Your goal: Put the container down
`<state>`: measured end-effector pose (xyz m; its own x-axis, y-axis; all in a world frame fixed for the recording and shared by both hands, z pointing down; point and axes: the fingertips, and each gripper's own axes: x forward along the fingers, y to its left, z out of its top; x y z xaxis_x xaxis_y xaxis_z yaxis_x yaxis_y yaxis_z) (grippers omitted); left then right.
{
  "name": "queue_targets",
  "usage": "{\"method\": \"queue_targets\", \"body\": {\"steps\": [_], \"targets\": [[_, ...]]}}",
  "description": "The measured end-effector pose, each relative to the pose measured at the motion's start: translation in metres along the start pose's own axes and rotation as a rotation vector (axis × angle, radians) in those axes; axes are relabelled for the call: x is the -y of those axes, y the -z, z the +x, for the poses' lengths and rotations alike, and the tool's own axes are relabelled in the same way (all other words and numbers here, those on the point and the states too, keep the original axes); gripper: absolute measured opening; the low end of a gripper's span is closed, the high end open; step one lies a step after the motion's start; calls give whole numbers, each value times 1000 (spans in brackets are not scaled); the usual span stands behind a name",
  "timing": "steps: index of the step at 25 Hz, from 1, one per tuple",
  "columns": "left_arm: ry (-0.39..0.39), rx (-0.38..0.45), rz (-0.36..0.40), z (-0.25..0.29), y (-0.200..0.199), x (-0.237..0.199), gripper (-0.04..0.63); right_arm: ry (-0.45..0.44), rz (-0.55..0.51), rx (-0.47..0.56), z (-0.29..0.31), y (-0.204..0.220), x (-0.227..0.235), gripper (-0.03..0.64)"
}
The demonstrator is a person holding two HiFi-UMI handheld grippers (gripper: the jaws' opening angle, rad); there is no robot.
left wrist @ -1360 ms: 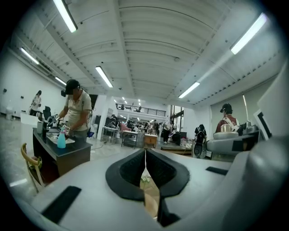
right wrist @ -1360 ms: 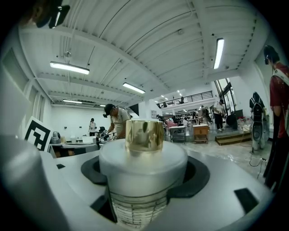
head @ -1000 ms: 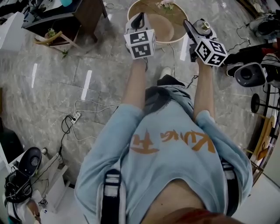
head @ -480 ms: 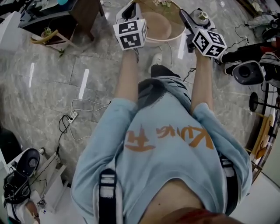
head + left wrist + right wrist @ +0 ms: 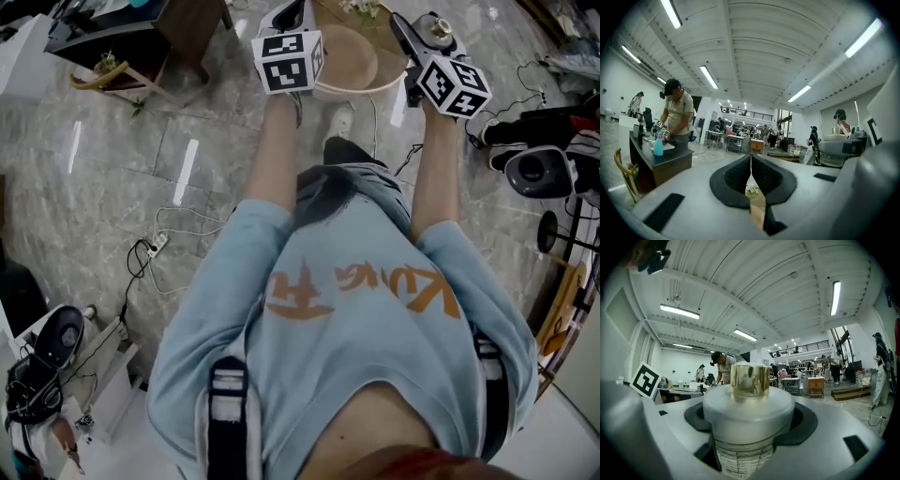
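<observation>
Up front at the round wooden table, both of my forearms are stretched out straight and roughly parallel, bare from the sleeves down, with a gripper at the end of each.

Writing first, since there isn't much. The only real print is the orange lettering across the pale blue shirt. It's some stylised script that reads upside down from the head view, and I can't make it out. Each gripper carries its black-and-white marker cube, left one and right one. Those are just square patterns, no words. From the right gripper view one of the left cube's markers shows off to the side.

Now the container. It has a fat white lid, a shiny gold cap on top, and a clear body ruled with fine horizontal lines. There's no brand or number I can read on it. The right gripper is clamped on it, dark pads hugging both sides just under the lid, and it sits upright in that view. From the head view it's at the table's right rim, and its base is hidden, so I can't tell whether it's resting on anything.

The left gripper has its jaws pressed together with nothing in them. It sits over the table's left rim, and a bit of wood and some small flowers show below the pads.
</observation>
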<state>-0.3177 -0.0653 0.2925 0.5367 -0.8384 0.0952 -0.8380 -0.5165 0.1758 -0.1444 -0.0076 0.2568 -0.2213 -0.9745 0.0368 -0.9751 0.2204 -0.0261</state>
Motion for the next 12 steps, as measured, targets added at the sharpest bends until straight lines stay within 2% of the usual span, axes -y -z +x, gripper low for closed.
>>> {"method": "queue_targets", "body": {"steps": [7,12], "targets": [[-20,-76,48,70,16,-1,32,-33,87,-49,64,32,44,360],[-62,-154,26,126,54,-6,32,-30,144,-144,104,83,95,360]]}}
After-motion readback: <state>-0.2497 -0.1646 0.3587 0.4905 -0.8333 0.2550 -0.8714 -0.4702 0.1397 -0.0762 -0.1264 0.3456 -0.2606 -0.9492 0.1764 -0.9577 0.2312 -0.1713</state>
